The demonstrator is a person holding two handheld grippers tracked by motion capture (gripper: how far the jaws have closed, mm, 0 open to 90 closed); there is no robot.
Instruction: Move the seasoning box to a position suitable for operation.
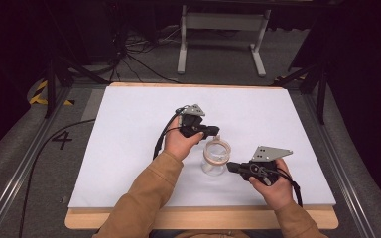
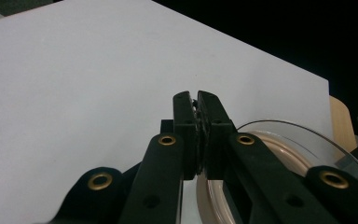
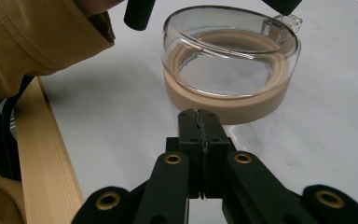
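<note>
Standing near the middle of the white table sheet, between the two hands, is the item: a clear glass jar with a beige band around its neck and a small pouring lip at the rim.

Material: the wall is looking like thin transparent glass or hard plastic; which one cannot be told. Judged stiff, smooth and slippery, and liable to crack or chip if knocked or squeezed hard at the rim. The band is appearing matte and probably rubbery, so likely offering better friction than the bare wall.

Weight: nothing is showing inside the jar, so it is likely handling light and tipping easily under a sideways push.

Where to take hold: the beige band is looking the safest place, or the rim pinched from above with one jaw inside and one outside; the bare wall below the band is likely to slide between hard pads.

Grippers: the left gripper is resting just beside the jar's rim, on its far side in the high view, jaws clenched together with nothing between them. The right gripper is pointing at the jar from the near side, a little apart from it, jaws likewise pressed together and holding nothing. Both would need opening before any grasp.
</note>
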